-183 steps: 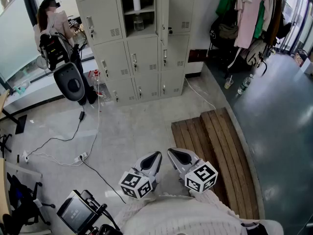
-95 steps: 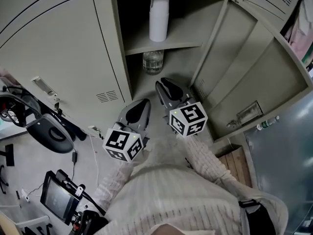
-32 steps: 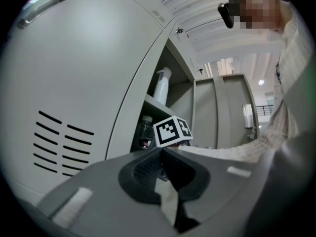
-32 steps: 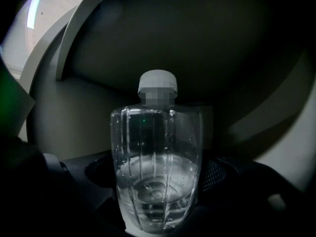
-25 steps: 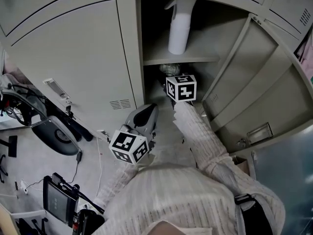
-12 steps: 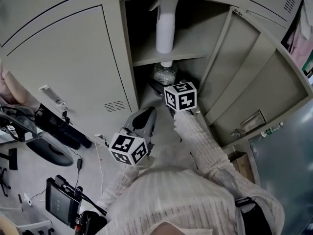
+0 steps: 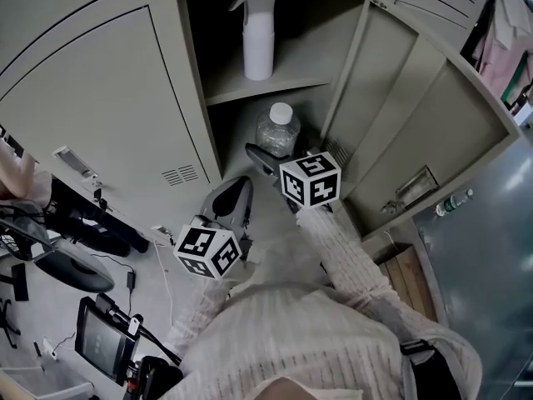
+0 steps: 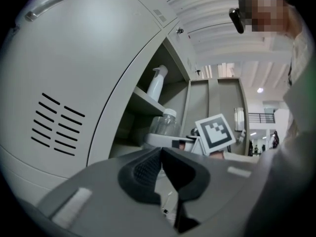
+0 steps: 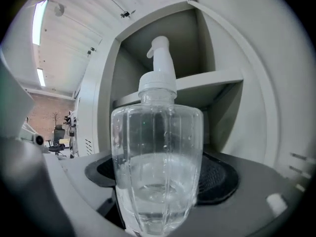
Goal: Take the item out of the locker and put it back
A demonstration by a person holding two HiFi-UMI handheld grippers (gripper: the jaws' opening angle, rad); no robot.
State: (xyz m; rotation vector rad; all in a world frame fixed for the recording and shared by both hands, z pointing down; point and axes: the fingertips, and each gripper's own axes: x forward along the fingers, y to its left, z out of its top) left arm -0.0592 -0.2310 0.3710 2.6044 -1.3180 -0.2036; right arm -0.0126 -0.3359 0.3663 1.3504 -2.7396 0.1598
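One clear white-capped plastic bottle (image 9: 157,147), upright, clamped in right gripper (image 7: 268,158) facing grey metal locker (image 7: 190,82); left gripper (image 8: 160,169) pinched together, empty, farther back.

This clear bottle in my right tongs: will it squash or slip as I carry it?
The bottle looks like thin, ribbed clear plastic, so it probably flexes if the right tongs squeeze hard. It is only partly full, so likely light, though the water may slosh. Its smooth wall could slip.

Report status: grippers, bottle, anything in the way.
Right gripper shut on water bottle, upright at locker's lower compartment mouth. Left gripper shut, empty, low outside. Spray bottle on upper shelf, door open; nothing blocking.
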